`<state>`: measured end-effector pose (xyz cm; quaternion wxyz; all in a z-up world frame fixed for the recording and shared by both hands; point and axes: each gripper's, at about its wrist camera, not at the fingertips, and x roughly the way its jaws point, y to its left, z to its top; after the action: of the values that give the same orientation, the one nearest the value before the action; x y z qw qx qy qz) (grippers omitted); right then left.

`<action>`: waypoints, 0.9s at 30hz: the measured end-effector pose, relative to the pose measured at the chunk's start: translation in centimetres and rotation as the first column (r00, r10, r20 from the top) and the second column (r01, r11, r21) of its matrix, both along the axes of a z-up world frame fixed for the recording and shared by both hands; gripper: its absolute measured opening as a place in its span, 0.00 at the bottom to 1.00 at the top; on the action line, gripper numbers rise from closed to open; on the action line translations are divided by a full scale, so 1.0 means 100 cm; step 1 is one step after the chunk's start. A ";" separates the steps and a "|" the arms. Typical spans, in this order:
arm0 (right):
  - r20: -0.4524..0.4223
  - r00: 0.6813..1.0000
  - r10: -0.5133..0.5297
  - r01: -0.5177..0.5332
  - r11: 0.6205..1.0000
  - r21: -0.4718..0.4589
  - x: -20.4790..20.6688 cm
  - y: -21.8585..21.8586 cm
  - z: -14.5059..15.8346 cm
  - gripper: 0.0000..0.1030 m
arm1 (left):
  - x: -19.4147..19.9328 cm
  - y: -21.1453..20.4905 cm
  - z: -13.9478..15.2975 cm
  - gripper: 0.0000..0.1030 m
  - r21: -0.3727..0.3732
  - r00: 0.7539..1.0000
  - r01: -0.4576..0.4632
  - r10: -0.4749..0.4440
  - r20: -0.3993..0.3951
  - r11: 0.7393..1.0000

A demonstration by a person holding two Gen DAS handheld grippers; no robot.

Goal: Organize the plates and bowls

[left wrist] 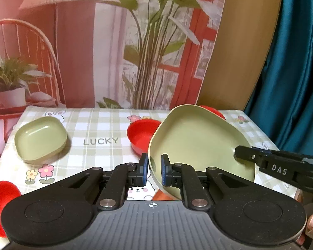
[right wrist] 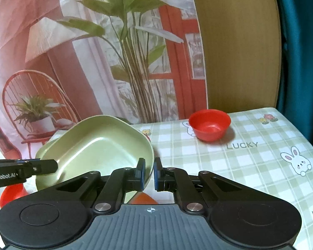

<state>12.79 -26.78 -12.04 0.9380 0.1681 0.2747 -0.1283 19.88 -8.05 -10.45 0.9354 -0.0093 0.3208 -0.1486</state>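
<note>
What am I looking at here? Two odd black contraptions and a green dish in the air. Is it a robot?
No robot: a person holds a two-finger gripper in each hand, each with a camera looking along its fingers. One picture is from the left gripper, the other from the right gripper. Both pinch the rim of the green plate, lifted and tilted above the checked tablecloth. On the cloth lie a smaller green dish and red bowls, one on the left view, one on the right.
</note>
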 end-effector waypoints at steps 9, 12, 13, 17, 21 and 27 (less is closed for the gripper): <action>-0.070 0.997 0.010 -0.007 0.999 0.046 -0.006 -0.003 -0.023 0.07 | 0.003 0.000 -0.024 0.13 -0.005 0.998 -0.007 0.007 -0.065 1.000; -0.097 0.995 0.010 -0.005 0.998 0.058 -0.008 -0.003 -0.035 0.07 | 0.003 -0.001 -0.033 0.13 0.003 0.997 -0.009 0.009 -0.081 1.000; -0.106 0.994 0.010 -0.004 0.998 0.060 -0.009 -0.002 -0.039 0.07 | 0.002 -0.002 -0.036 0.13 0.010 0.996 -0.008 0.009 -0.084 1.000; -0.131 0.991 0.006 0.004 0.997 0.072 -0.009 -0.003 -0.048 0.07 | 0.000 -0.008 -0.050 0.13 0.036 0.995 -0.015 0.019 -0.101 0.999; -0.148 0.989 0.009 0.003 0.997 0.082 -0.009 -0.003 -0.054 0.07 | 0.001 -0.009 -0.063 0.13 0.035 0.991 -0.038 0.042 -0.126 0.999; -0.182 0.983 0.019 0.002 0.994 0.110 -0.008 -0.004 -0.066 0.07 | 0.000 -0.007 -0.076 0.14 0.023 0.983 -0.097 0.099 -0.155 0.995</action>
<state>12.00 -27.16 -18.60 0.8987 0.2057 0.3671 -0.1239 19.87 -8.78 -18.07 0.9136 -0.0295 0.3933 -0.0987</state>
